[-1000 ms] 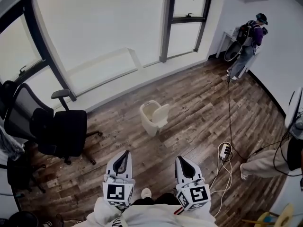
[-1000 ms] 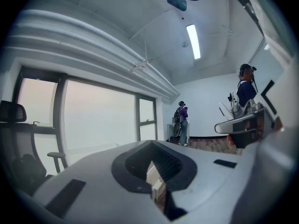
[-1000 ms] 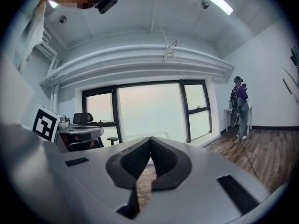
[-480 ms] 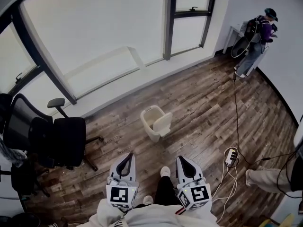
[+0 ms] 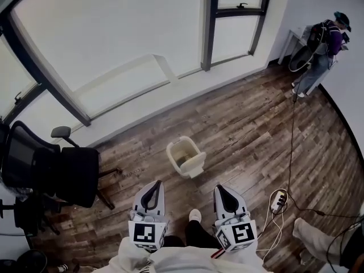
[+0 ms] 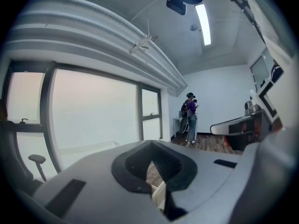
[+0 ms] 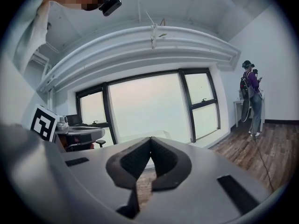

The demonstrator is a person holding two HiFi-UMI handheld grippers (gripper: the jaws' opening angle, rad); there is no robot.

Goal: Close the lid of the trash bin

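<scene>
A cream trash bin (image 5: pixel 183 152) stands on the wooden floor in the head view, its top open and its lid (image 5: pixel 195 166) hanging down at the near right side. My left gripper (image 5: pixel 154 183) and right gripper (image 5: pixel 219 188) are held low in front of me, well short of the bin and touching nothing. Both are shut with nothing between the jaws. In the left gripper view the jaw tips of the left gripper (image 6: pixel 152 142) meet, and a cream strip of the bin (image 6: pixel 159 194) shows through the slot below them. The right gripper (image 7: pixel 150 138) also has its tips together.
A black office chair (image 5: pixel 68 172) stands to the left of the bin. A power strip with cables (image 5: pixel 277 200) lies on the floor at the right, near someone's leg (image 5: pixel 315 242). A person (image 5: pixel 325 53) stands far off by the right wall. Big windows (image 5: pixel 114 44) lie beyond the bin.
The view has moved forward: the bin is now nearer to the grippers and lower in the head view. My foot has stepped ahead. Both grippers stay shut.
</scene>
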